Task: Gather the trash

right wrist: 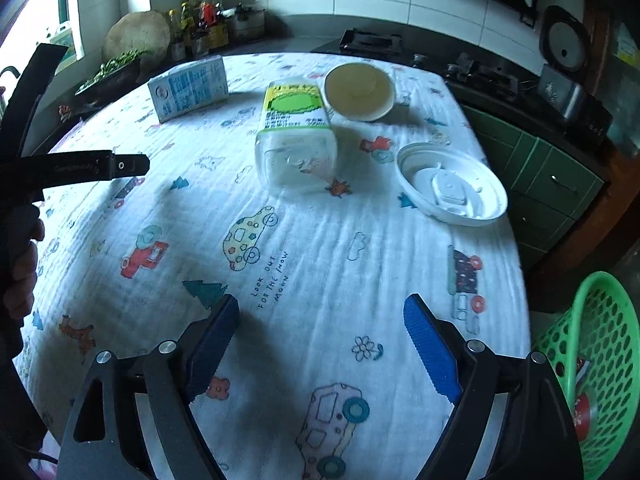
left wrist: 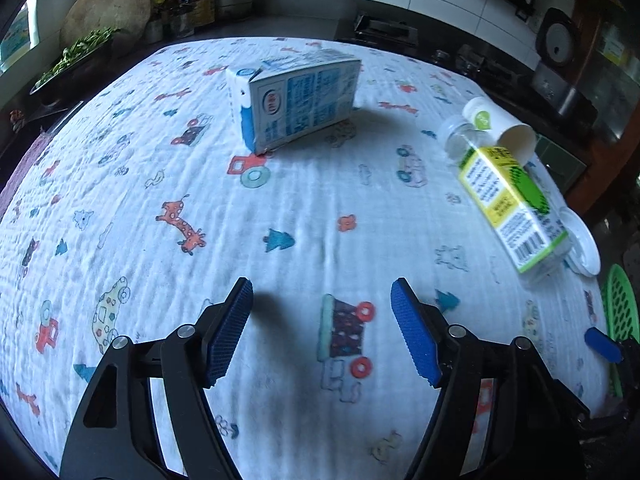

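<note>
A blue-and-white milk carton (left wrist: 296,100) lies on the patterned tablecloth, far ahead of my open, empty left gripper (left wrist: 322,300); it also shows in the right wrist view (right wrist: 188,88). A clear bottle with a yellow-green label (right wrist: 296,136) lies on its side, with a paper cup (right wrist: 358,90) tipped over behind it and a white plastic lid (right wrist: 452,184) to its right. In the left wrist view the bottle (left wrist: 508,200), cup (left wrist: 500,128) and lid (left wrist: 584,248) lie at the right. My right gripper (right wrist: 320,316) is open and empty, well short of the bottle.
A green perforated basket (right wrist: 596,360) stands off the table's right edge, with some trash inside; it shows in the left wrist view (left wrist: 620,308) too. A counter with bottles, a pot and greens (left wrist: 80,52) runs behind the table. The other gripper's arm (right wrist: 72,168) reaches in at left.
</note>
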Motion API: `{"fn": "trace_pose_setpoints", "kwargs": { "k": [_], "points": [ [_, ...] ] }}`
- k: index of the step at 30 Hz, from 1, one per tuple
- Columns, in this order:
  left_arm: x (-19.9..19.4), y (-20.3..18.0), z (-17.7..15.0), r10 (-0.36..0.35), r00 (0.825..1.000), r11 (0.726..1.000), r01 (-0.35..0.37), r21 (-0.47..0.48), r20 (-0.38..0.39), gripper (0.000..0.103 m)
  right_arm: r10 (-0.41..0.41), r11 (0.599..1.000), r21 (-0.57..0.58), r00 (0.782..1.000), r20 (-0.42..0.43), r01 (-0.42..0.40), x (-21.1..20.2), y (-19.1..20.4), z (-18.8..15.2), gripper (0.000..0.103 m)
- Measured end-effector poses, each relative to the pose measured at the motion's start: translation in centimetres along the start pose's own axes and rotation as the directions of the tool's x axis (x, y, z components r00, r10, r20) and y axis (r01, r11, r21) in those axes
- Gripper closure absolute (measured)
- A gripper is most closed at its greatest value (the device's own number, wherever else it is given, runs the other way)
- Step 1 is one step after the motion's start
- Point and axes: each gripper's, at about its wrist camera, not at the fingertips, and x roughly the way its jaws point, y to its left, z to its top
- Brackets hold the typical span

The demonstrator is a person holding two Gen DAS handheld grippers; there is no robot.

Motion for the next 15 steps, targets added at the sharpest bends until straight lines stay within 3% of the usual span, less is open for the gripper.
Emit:
{"fn": "trace_pose_setpoints", "kwargs": {
  "k": [8,15],
  "points": [
    [0.8,-0.2,0.4,0.027,0.999,1.000,-0.026,-0.001,0.040,0.010,-0.011,0.998,-0.059,1.000,-0.009,0.010,0.6,0.5,0.8,0.012],
    [1.6,-1.3,0.5,0.073,0.997,0.997,-0.074,0.039,0.011,0.005,0.002,0.997,-0.082,1.000,-0.015,-0.003,1.2,0.3,1.2,0.007]
  ]
}}
